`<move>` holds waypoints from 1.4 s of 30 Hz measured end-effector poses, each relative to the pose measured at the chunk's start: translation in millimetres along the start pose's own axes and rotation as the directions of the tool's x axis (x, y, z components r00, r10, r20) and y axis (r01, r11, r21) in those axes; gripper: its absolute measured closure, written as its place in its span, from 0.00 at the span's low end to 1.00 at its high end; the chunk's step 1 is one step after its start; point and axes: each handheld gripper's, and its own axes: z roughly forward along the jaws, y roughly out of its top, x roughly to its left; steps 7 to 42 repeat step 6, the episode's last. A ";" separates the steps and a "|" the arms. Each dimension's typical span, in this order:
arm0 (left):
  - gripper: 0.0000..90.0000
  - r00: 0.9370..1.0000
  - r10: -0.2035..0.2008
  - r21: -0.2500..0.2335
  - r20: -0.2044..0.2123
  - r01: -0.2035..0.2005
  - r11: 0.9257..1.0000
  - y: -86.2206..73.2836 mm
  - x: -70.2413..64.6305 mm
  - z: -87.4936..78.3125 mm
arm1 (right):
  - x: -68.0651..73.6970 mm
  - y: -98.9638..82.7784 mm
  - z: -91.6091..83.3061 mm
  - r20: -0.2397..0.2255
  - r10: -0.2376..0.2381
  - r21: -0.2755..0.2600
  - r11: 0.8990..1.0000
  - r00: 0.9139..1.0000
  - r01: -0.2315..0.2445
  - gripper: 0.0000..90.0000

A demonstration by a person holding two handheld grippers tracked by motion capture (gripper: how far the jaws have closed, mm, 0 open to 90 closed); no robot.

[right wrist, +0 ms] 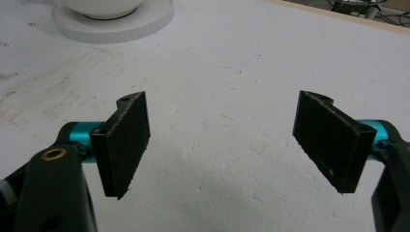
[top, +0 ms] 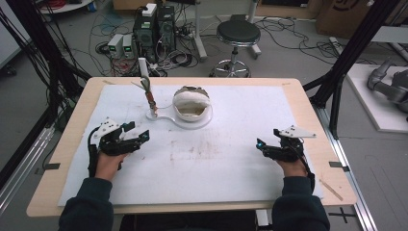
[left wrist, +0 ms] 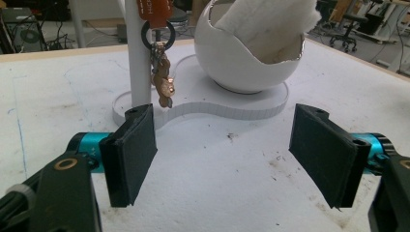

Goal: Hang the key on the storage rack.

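White foam sheet (top: 231,163) covers the wooden table (top: 308,103). At its far middle a white bowl (top: 192,103) with what looks like crumpled paper sits on a base, beside a post (left wrist: 137,53) hung with keys (left wrist: 162,79). Left gripper (top: 136,133) and right gripper (top: 262,145) rest well apart, jaws wide, holding nothing.
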 end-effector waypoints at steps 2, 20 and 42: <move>0.27 1.000 0.001 0.000 0.000 -0.001 1.000 -0.1 0.2 0.4 | -0.9 0.1 0.2 0.002 -0.002 -0.002 1.000 1.000 0.002 0.24; 0.28 1.000 -0.003 -0.002 -0.006 0.003 1.000 -0.2 0.9 0.8 | -2.2 0.2 1.1 0.004 0.001 -0.006 1.000 1.000 -0.001 0.24; 0.28 1.000 -0.003 -0.002 -0.006 0.003 1.000 -0.2 0.9 0.8 | -2.2 0.2 1.1 0.004 0.001 -0.006 1.000 1.000 -0.001 0.24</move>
